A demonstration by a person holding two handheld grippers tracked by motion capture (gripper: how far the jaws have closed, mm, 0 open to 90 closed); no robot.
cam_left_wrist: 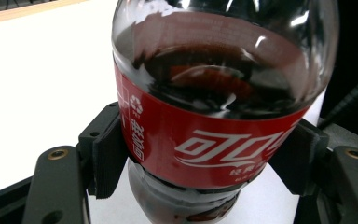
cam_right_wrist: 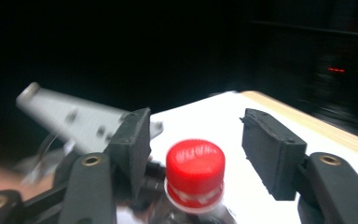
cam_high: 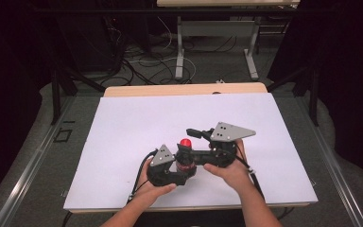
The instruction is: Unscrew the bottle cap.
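A cola bottle [cam_high: 185, 163] is held upright on a white table [cam_high: 123, 137], near the front edge, between a person's two hands. The left gripper [cam_left_wrist: 205, 154] is seen clamped on the bottle's red label [cam_left_wrist: 200, 140], its two pads pressed against opposite sides, with dark drink visible above the label in the left gripper view. The right gripper [cam_right_wrist: 196, 149] is brought level with the red cap [cam_right_wrist: 195, 167]; its jaws are parted to either side of the cap, with clear gaps left between pads and cap, so nothing is gripped by it. In the high view the right gripper [cam_high: 196, 135] is seen reaching across from the right towards the bottle's top, and the left gripper [cam_high: 177, 168] is wrapped around the body below.

The cap is seen seated on the neck, and whether it has been loosened cannot be told from the pictures. The work is judged to be the opening of the bottle, with the steadying of the body done and the turning of the cap not finished. A fresh grip on the cap is thought to be what is left, followed by further twisting and lifting away.
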